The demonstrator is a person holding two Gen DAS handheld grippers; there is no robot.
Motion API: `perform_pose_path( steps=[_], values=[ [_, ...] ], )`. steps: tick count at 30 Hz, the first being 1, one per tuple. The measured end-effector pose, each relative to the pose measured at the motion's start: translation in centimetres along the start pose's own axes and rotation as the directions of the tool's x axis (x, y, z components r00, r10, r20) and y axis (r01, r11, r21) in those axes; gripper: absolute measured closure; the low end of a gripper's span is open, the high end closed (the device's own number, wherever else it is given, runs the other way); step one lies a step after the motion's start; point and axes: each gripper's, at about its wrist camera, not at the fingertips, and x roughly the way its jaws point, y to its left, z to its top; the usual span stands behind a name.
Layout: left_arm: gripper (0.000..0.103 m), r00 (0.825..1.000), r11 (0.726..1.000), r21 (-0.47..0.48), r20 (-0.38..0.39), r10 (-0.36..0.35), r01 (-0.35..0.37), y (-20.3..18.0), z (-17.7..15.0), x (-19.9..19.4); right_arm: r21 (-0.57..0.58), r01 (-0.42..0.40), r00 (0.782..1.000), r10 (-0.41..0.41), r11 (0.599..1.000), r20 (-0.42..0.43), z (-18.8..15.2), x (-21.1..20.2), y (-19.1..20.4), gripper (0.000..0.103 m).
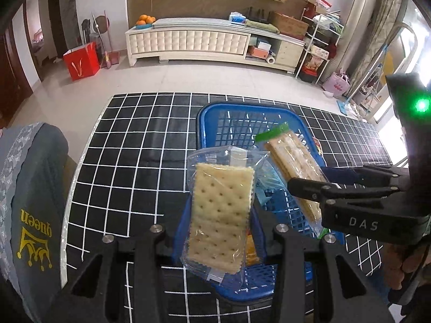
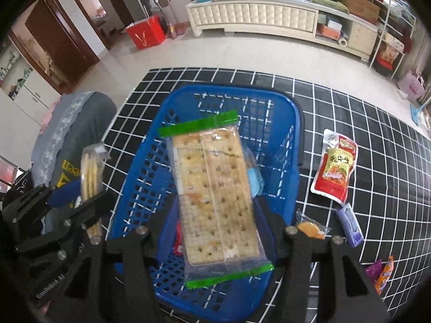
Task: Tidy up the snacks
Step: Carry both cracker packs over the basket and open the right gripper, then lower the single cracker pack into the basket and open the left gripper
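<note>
My left gripper [image 1: 219,228] is shut on a clear-wrapped cracker pack [image 1: 221,210], held flat-on over the near rim of the blue plastic basket [image 1: 215,115]. The right gripper [image 1: 309,180] reaches in from the right over the basket, shut on a longer cracker pack with green seals [image 1: 291,161]. In the right wrist view that green-sealed pack [image 2: 215,193] hangs between my right gripper's [image 2: 216,226] blue pads above the basket [image 2: 231,88]. The left gripper [image 2: 86,193] shows at the left with its pack [image 2: 91,172] edge-on. A light blue packet [image 2: 256,180] lies in the basket.
Loose snacks lie on the black grid tablecloth [image 2: 377,140] right of the basket: a red pouch [image 2: 334,169], a purple packet [image 2: 350,223], an orange snack [image 2: 312,228], and small packs [image 2: 382,271] near the edge. A grey-covered chair [image 1: 35,188] stands at the table's left.
</note>
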Motion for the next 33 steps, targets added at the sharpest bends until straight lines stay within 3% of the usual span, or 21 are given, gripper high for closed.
perform_pose_path(
  steps=[6, 8, 10, 15, 24, 33],
  values=[
    [0.064, 1.000, 1.000, 0.006, -0.008, 0.003, -0.003, -0.3, 0.1, 0.4, -0.029, 0.058, 0.998, -0.058, 0.998, 0.000, 0.3, 0.6, 0.1, 0.039],
    [0.064, 1.000, 1.000, 0.011, -0.009, 0.006, -0.006, -0.5, 0.0, 0.4, -0.055, 0.096, 0.995, -0.094, 0.994, 0.040, 0.1, 0.0, 0.3, 0.022],
    [0.064, 1.000, 1.000, 0.014, -0.010, 0.008, -0.008, -0.8, -0.2, 0.2, -0.076, 0.112, 0.992, -0.106, 0.991, 0.070, 0.0, -0.6, 0.4, 0.013],
    [0.064, 1.000, 1.000, 0.030, -0.002, 0.009, -0.009, -1.5, -0.4, -0.3, -0.109, 0.104, 0.990, -0.092, 0.989, 0.110, -0.6, -2.6, 0.5, 0.013],
    [0.064, 1.000, 0.998, 0.064, 0.020, 0.007, -0.009, -3.6, -0.3, -1.6, -0.052, 0.101, 0.988, -0.094, 0.994, 0.123, -1.8, -4.9, -1.6, 0.013],
    [0.064, 1.000, 0.995, 0.096, -0.007, -0.016, 0.017, -6.0, 1.5, 0.3, 0.024, 0.094, 0.988, -0.096, 0.995, 0.120, -1.9, -5.4, -5.2, 0.013]
  ],
)
